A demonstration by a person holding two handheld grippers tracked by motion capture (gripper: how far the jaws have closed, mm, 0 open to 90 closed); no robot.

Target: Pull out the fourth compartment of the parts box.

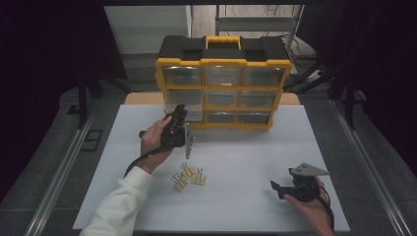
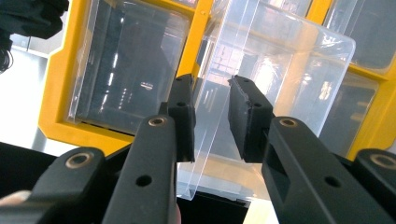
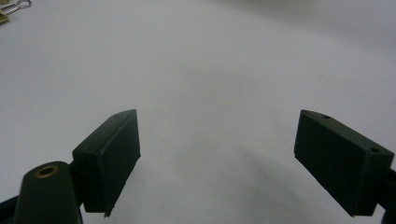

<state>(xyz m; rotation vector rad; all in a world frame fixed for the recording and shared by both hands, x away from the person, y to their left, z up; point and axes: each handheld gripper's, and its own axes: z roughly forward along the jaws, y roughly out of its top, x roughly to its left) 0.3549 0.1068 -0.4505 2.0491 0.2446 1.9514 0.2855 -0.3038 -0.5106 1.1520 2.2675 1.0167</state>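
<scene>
While my left gripper [image 2: 210, 119] reaches to the yellow and black drawer organizer [image 1: 223, 64] at the far side of the white table [image 1: 246, 157], its jaws stand either side of the front wall of a clear plastic drawer [image 2: 280, 70]. That drawer is in the organizer's left column, middle row, and it sticks out toward me past the yellow frame. The jaws are only partly apart, with the thin front edge of the drawer between them; the left pad [image 2: 184, 116] seems to lie against the plastic, but I cannot tell whether both pads press on it.

My right gripper [image 1: 282, 189] rests low over the near right part of the table, well apart from the organizer, its jaws spread wide with nothing between them but bare white surface.

Between my two hands, nearer the left one, a small cluster of yellow binder clips [image 1: 189, 178] lies on the table.
</scene>
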